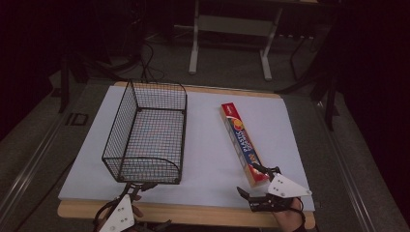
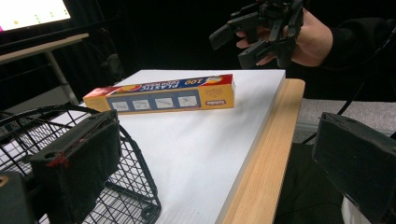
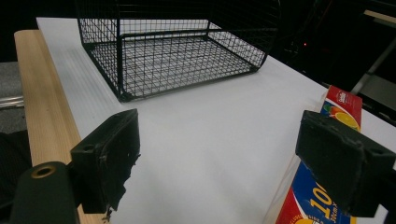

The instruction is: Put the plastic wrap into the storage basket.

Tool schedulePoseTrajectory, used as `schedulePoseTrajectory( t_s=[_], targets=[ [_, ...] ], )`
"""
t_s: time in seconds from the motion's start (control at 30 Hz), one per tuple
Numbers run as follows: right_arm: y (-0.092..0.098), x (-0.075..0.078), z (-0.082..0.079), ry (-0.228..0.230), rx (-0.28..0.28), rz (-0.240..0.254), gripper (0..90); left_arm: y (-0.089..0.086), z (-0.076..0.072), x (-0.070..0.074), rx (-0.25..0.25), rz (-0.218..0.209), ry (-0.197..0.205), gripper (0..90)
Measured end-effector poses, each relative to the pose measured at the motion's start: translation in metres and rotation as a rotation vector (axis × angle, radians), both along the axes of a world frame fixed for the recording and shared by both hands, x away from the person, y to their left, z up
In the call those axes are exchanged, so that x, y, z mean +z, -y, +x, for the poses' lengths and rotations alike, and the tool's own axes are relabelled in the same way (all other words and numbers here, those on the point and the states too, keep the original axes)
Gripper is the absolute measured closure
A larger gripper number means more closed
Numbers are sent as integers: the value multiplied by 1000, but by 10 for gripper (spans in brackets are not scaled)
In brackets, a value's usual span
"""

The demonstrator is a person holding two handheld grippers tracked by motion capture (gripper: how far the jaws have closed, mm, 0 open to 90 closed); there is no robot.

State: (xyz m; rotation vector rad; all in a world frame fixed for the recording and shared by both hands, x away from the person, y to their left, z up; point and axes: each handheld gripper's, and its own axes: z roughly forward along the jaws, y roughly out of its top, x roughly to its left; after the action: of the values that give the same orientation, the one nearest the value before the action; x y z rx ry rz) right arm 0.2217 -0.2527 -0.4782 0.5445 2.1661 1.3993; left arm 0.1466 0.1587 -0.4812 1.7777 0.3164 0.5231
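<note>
A long red, yellow and blue box of plastic wrap (image 1: 243, 142) lies on the white board (image 1: 212, 145) at the right, one end toward me. An empty black wire basket (image 1: 145, 135) stands at the left. My right gripper (image 1: 251, 181) hovers at the box's near end with its jaws wide apart, one jaw over that end. In the right gripper view the gripper (image 3: 224, 158) is open, the box (image 3: 322, 200) lies under its right jaw and the basket (image 3: 177, 51) is beyond. My left gripper (image 1: 139, 186) is open at the basket's near corner (image 2: 135, 186), with nothing gripped.
The board rests on a wooden table whose bare edge (image 1: 193, 215) runs along the near side. Behind the table stand a white desk frame (image 1: 232, 34) and loose cables on the dark floor. A lit screen (image 2: 32, 11) glows far off in the left gripper view.
</note>
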Motion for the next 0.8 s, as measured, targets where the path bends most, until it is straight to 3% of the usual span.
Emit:
schedulePoseTrajectory(
  t_s=[0.17, 0.2, 0.3, 0.53, 0.67, 0.8],
  targets=[
    [0, -1, 0, -22, -42, -10, 121, 1, -1, 0, 11, 4, 3, 18],
    [-1, -2, 0, -10, -83, -21, 119, 2, -1, 0, 10, 2, 3, 18],
    [-1, -3, 1, -3, -108, -29, 120, 2, -1, 0, 10, 5, -2, 19],
    [-3, -3, 2, 6, -119, -47, 123, 4, -1, 0, 4, 7, -6, 18],
    [-4, 3, 5, -6, -150, -2, 123, 5, -1, -1, 9, 16, -6, 18],
    [-7, 7, 13, -6, -171, -24, 123, 6, -1, -1, 7, 16, -7, 18]
  ],
)
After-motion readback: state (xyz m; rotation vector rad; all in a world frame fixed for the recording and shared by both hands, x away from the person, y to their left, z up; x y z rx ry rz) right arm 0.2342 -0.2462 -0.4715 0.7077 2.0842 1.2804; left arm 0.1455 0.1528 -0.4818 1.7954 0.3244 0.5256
